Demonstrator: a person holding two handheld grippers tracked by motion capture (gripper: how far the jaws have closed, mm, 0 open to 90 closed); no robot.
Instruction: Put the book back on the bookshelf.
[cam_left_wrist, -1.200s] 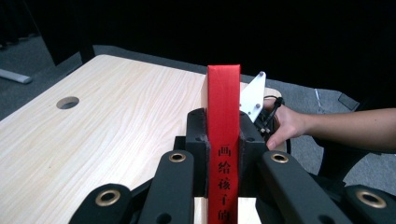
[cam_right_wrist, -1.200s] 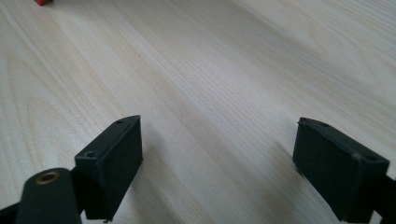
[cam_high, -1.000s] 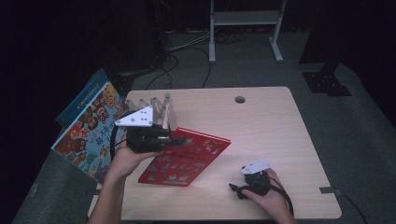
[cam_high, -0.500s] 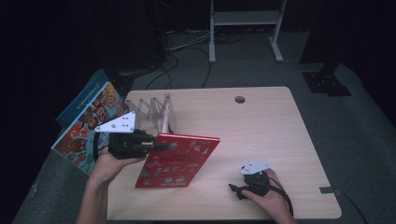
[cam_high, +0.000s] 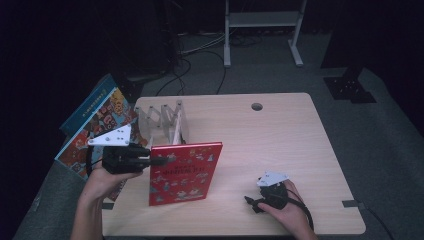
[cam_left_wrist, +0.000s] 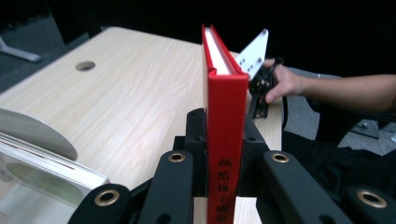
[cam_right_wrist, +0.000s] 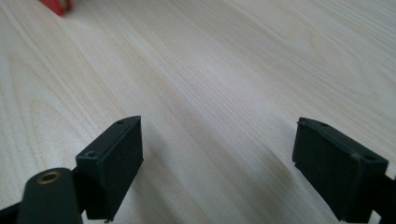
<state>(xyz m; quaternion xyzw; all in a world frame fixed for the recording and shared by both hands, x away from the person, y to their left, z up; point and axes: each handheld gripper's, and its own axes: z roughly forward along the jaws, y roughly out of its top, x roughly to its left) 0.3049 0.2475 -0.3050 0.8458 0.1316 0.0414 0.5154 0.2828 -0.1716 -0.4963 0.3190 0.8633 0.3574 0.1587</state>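
Observation:
A red hardcover book (cam_high: 182, 172) stands upright on its lower edge on the wooden table (cam_high: 280, 130). My left gripper (cam_high: 161, 161) is shut on the book's spine near the top left corner. In the left gripper view the red spine (cam_left_wrist: 226, 135) rises between the two black jaws, which press on both covers. My right gripper (cam_high: 251, 202) rests low on the table at the front right, in a hand. Its jaws stand apart over bare wood in the right gripper view (cam_right_wrist: 217, 154), with nothing between them. A red corner of the book (cam_right_wrist: 57, 5) peeks in at that view's top left.
A clear accordion book rack (cam_high: 162, 120) stands on the table behind the book. Colourful picture books (cam_high: 97, 125) lean off the table's left side. A cable hole (cam_high: 257, 106) sits near the far edge. A white stand (cam_high: 260, 20) is on the floor beyond.
The red book has gone from lying tilted on the table to standing upright. My left gripper moved leftward and a little down with it. The right gripper kept still.

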